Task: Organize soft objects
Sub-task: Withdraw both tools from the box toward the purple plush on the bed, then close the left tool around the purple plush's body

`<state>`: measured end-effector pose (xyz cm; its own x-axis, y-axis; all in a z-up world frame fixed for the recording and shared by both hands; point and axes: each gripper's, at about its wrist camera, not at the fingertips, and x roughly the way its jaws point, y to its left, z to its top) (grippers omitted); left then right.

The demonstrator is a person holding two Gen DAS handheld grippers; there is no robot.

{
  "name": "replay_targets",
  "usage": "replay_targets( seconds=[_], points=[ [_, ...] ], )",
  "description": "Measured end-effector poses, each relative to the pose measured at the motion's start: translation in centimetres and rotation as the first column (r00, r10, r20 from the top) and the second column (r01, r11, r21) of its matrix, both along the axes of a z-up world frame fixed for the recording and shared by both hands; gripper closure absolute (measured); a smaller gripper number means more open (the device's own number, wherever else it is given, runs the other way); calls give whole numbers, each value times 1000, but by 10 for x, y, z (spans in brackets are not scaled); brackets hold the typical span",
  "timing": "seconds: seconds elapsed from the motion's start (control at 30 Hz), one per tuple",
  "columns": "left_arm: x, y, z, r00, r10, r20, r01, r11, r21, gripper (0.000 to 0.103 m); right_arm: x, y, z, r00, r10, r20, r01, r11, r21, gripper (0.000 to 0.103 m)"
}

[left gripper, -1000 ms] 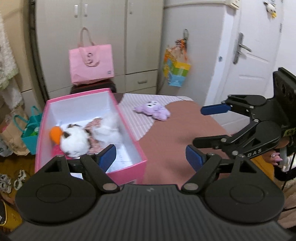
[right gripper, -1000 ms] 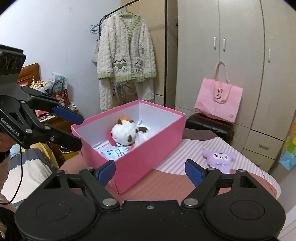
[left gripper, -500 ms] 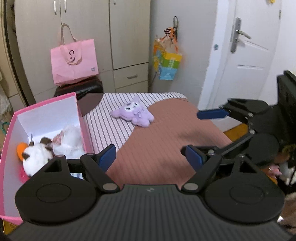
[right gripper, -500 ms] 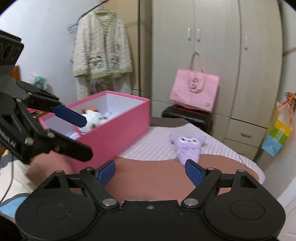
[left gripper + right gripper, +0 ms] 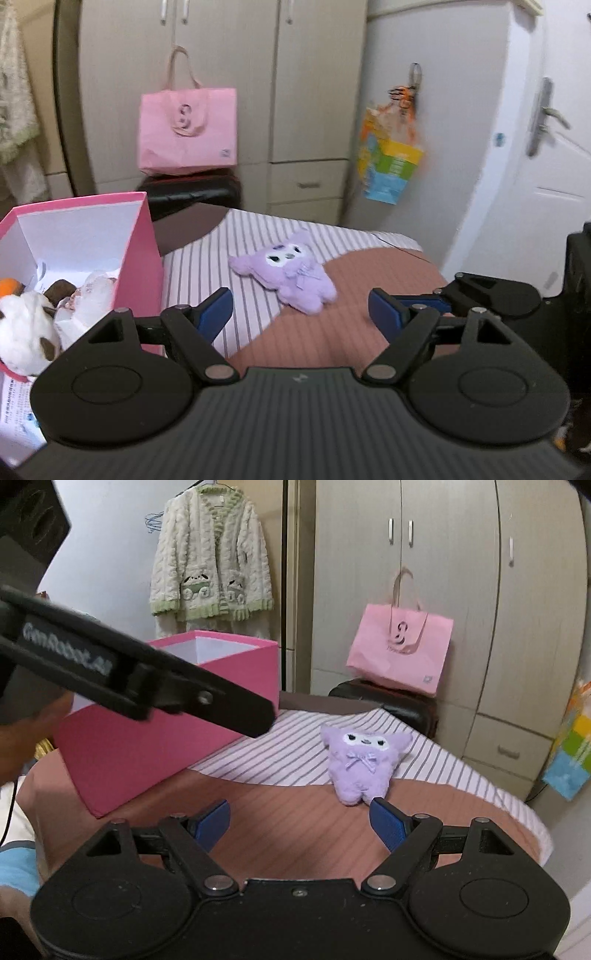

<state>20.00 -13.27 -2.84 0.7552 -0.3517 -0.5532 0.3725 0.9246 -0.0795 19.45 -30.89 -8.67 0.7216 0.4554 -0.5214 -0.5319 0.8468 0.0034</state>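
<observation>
A purple plush toy (image 5: 286, 275) lies face up on a bed (image 5: 332, 332), partly on the striped white sheet (image 5: 207, 266) and partly on the brown-pink striped cover (image 5: 295, 812). Everything else is placed here relative to that toy.

To its left, on the same bed, stands an open pink box (image 5: 142, 254) with white inner walls. Inside it lie a white plush with brown patches and an orange part (image 5: 22, 328), another pale soft thing (image 5: 94, 299) and a printed sheet (image 5: 14, 402).

Behind the toy, past the end of the bed, a pink tote bag (image 5: 186, 129) sits on a black suitcase (image 5: 192, 192) before a beige wardrobe (image 5: 229, 74) with drawers. To the toy's back right, a colourful paper bag (image 5: 391, 162) hangs on the wall, and a white door (image 5: 546, 166) with a metal handle stands further right. Behind the box, a cream knitted cardigan (image 5: 210, 561) with green trim hangs on a hanger.

The left gripper (image 5: 300, 314) hovers just in front of the toy; its jaws have just been closing a little, yet stand wide apart with nothing between them. The right gripper (image 5: 299, 821) is also just in front of the toy, jaws wide apart and empty, its right blue pad (image 5: 388, 823) close to the toy's foot.
</observation>
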Motion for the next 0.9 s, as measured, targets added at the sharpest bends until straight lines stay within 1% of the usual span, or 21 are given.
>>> replay_targets(
  seconds=[0.03,0.07,0.1,0.13,0.2,0.27,0.33,0.43,0.5,0.57,0.67,0.77,0.8,0.87,0.9],
  points=[
    [5,-4,-6,1000,13,-11,-13,1000,-6,24,8,-3,-3,1000,0,-10,0,1000,2,17],
    [11,-8,-12,999,9,-37,-9,1000,-7,24,14,-4,-6,1000,-7,-15,7,1000,2,17],
    [17,-13,-17,997,-8,-73,8,1000,1,27,21,-6,-9,1000,-7,-15,7,1000,-2,17],
    [23,-15,-22,995,-1,-98,1,1000,-6,27,28,-7,-11,1000,-1,-19,1,1000,-10,17],
    [32,-16,-29,993,22,-120,-26,999,-37,28,37,-7,-13,1000,18,-6,-18,1000,-25,17],
    [42,-17,-36,989,40,-143,-51,996,-75,31,44,-9,-15,1000,24,20,-24,999,-23,17],
    [50,-19,-42,987,64,-147,-80,991,-105,34,54,-8,-19,1000,31,2,-31,999,-19,17],
    [58,-23,-47,988,94,-119,-109,986,-127,36,73,-7,-23,998,33,-48,-33,999,-7,17],
    [65,-23,-51,986,110,-123,-129,980,-155,37,85,-7,-27,998,28,-65,-27,1000,2,17],
    [73,-21,-55,982,137,-128,-157,974,-165,38,95,-8,-31,997,13,-79,-13,1000,9,17],
    [85,-17,-61,975,163,-151,-191,962,-193,41,112,-17,-36,992,-12,-127,22,997,78,17],
    [95,-15,-64,966,174,-191,-215,952,-219,41,125,-23,-41,984,-8,-179,34,989,143,18],
    [98,-16,-65,964,169,-203,-212,953,-217,41,128,-24,-43,979,-5,-203,38,986,161,18],
    [106,-19,-70,957,172,-235,-223,952,-212,41,130,-24,-45,979,-14,-206,52,982,181,22],
    [111,-20,-74,950,173,-261,-232,948,-217,44,131,-21,-46,979,-18,-201,53,984,172,23]
  ],
)
